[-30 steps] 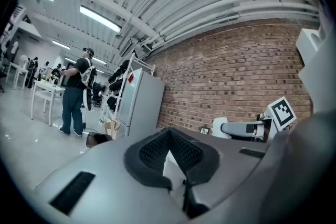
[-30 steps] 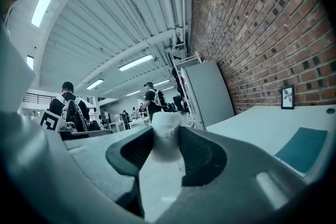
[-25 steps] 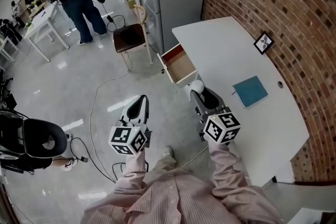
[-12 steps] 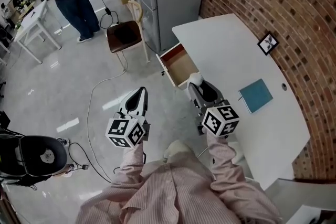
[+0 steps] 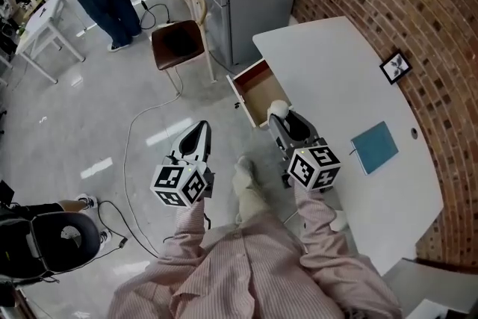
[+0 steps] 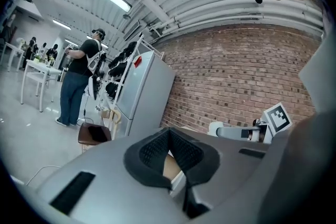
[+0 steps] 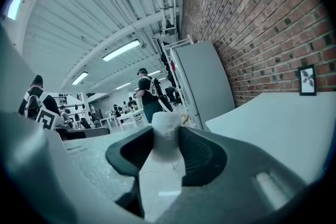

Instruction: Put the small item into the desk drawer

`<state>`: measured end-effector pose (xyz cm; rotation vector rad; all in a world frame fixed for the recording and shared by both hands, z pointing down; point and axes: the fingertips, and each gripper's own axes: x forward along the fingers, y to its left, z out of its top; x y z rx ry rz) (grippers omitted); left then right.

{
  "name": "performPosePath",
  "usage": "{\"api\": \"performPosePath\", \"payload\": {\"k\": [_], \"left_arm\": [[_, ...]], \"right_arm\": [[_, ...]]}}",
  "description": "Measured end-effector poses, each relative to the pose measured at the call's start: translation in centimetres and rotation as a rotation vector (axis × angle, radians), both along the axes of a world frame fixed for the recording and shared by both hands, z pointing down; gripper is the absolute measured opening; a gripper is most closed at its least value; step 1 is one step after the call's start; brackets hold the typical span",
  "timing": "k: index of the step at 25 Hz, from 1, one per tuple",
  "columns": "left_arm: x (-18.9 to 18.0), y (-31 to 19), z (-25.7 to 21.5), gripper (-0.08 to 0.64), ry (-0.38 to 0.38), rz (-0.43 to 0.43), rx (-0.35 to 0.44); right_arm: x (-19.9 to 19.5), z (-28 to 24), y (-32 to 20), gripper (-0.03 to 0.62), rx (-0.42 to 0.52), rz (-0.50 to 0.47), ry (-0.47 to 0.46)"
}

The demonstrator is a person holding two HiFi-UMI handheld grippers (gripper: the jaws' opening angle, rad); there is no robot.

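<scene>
**Small item beside the open drawer**

The right tool (image 5: 284, 119) is clamped on the small white item (image 5: 278, 109), which sits just beside the open drawer (image 5: 258, 90) of the white counter (image 5: 336, 78). The left tool (image 5: 199, 132) (out over the floor) has its 2 jaws together, with nothing between them.

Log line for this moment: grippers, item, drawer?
phase: carry | right gripper: shut on small white item | left gripper: shut, empty | drawer: open, item not yet inside
</scene>
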<state>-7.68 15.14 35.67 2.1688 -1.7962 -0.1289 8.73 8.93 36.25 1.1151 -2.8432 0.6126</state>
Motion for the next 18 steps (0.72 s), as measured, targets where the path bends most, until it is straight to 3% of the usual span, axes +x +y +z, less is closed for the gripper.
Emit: {"api": "performPosePath", "payload": {"k": [18], "left_arm": [[-4.0, -18.3, 5.4, 0.000, 0.048, 0.084, -0.180]], "right_arm": [[-5.4, 5.7, -17.8, 0.152, -0.136, 0.032, 0.069]]}}
